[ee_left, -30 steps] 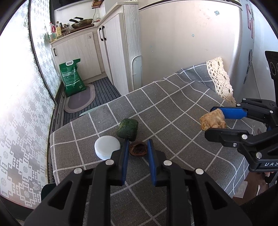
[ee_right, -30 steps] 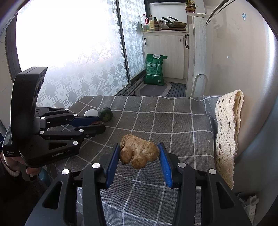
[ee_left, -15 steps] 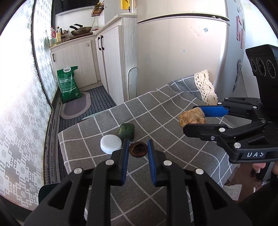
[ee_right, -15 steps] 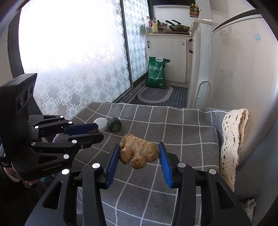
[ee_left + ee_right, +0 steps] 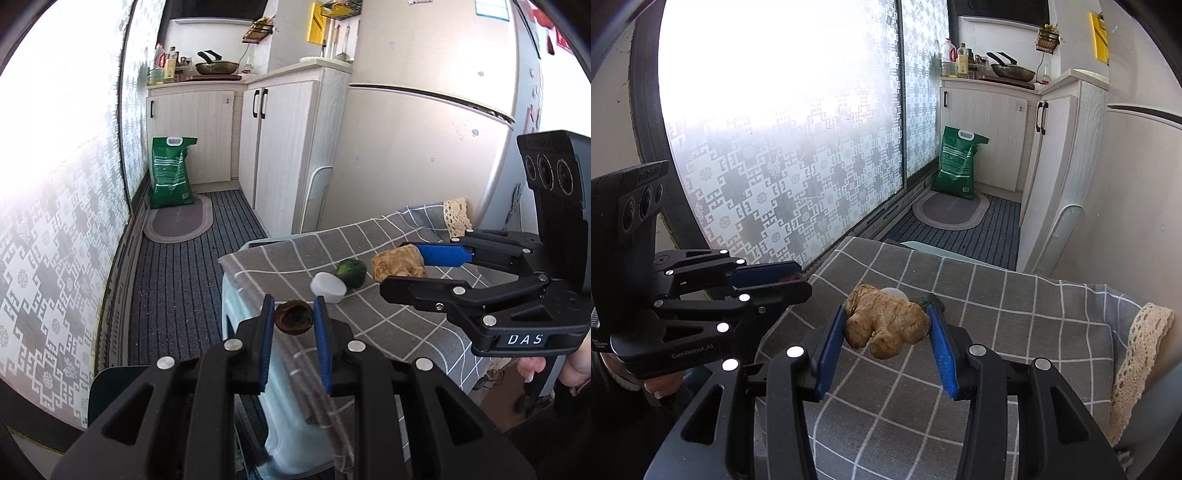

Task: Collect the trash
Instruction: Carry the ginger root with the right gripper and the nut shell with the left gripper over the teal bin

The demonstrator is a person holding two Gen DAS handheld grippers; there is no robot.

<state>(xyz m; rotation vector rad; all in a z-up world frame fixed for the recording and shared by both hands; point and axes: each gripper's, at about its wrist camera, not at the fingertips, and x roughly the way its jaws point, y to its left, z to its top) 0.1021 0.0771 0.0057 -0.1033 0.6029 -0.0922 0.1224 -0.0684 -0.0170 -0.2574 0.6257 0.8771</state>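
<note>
My left gripper (image 5: 293, 318) is shut on a brown walnut shell (image 5: 294, 322) and holds it in the air off the table's left edge, above the floor. My right gripper (image 5: 886, 328) is shut on a tan ginger root (image 5: 884, 325), lifted above the grey checked tablecloth (image 5: 997, 325). The ginger also shows in the left wrist view (image 5: 397, 264). A white lid (image 5: 328, 287) and a dark green lump (image 5: 351, 272) lie side by side on the cloth near its left end. In the right wrist view they are mostly hidden behind the ginger.
A dark bin rim (image 5: 110, 384) shows low left beside the table. A green sack (image 5: 171, 171) and oval mat (image 5: 179, 221) are on the striped floor. White cabinets (image 5: 280, 147), a fridge (image 5: 424, 155) and a lace trim (image 5: 1137, 354) border the table.
Both grippers have risen and pulled back from the table with their items. My left gripper has lifted the walnut shell off the cloth and swung it left past the table edge.
</note>
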